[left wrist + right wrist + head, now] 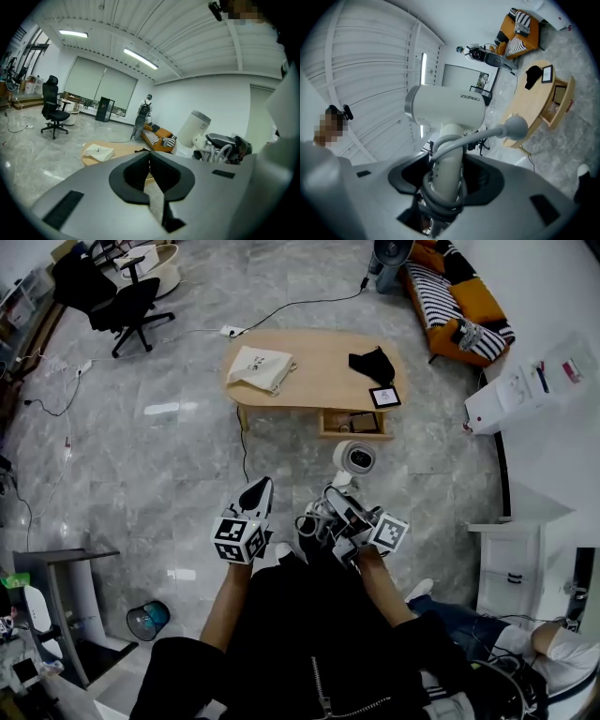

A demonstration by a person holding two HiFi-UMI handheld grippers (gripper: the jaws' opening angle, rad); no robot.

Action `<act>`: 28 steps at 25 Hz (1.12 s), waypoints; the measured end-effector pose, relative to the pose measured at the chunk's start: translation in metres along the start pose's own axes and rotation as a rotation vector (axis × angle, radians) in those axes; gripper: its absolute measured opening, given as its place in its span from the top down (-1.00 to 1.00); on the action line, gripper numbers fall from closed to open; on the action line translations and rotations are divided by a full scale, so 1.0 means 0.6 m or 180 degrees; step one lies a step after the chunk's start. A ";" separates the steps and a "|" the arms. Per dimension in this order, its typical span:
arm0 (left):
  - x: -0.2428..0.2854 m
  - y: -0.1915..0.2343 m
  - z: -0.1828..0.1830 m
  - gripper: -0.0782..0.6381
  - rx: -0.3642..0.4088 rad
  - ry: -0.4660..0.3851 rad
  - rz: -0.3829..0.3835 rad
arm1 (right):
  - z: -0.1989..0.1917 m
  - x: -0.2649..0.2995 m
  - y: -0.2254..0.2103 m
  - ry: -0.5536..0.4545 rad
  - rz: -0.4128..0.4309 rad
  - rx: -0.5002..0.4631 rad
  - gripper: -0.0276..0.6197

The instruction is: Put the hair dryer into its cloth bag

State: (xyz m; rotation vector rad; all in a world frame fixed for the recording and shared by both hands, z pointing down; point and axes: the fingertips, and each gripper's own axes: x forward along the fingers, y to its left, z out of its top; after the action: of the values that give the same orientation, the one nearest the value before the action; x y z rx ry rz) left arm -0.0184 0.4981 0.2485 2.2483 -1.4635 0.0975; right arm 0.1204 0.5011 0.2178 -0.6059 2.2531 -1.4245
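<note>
In the head view I stand on the floor some way short of the wooden table [319,381], where the white cloth bag [259,367] lies at its left end. My right gripper [336,502] is shut on the handle of the white hair dryer [356,457], which points up and forward. In the right gripper view the hair dryer [446,108] stands upright, its grey cord looped round the handle between the jaws of the right gripper [445,183]. My left gripper [257,493] is shut and holds nothing. In the left gripper view the left gripper [150,157] points at the cloth bag [98,151].
A black cloth [372,364] and a marker card [384,397] lie at the table's right end, above an open drawer [352,423]. Behind it stands a striped orange sofa [455,296]. An office chair [127,301], a cable on the floor, a bin [148,620] and white shelves [511,559] surround me.
</note>
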 end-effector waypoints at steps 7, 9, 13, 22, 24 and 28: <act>0.080 0.013 0.028 0.74 0.0043 0.0068 -0.0018 | 0.065 0.032 -0.038 0.0017 -0.0042 -0.0042 0.23; 0.104 0.022 0.040 0.74 0.0066 0.0082 -0.0009 | 0.089 0.046 -0.050 0.0008 -0.0044 -0.0055 0.23; 0.152 0.036 0.063 0.74 0.0192 0.0075 0.0003 | 0.138 0.072 -0.073 -0.0010 -0.0006 -0.0130 0.23; 0.243 0.044 0.115 0.74 0.0250 0.0048 0.0055 | 0.245 0.107 -0.124 -0.0097 -0.0082 -0.0223 0.22; 0.258 0.042 0.120 0.74 0.0262 0.0055 0.0066 | 0.260 0.108 -0.129 -0.0090 -0.0077 -0.0213 0.22; 0.285 0.037 0.127 0.74 0.0279 0.0070 0.0081 | 0.280 0.110 -0.137 -0.0040 -0.0059 -0.0215 0.22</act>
State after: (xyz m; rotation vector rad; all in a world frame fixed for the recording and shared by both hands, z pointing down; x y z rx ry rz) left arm 0.0219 0.3143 0.2387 2.2904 -1.5038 0.1973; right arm 0.1697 0.3090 0.2194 -0.6570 2.2993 -1.3543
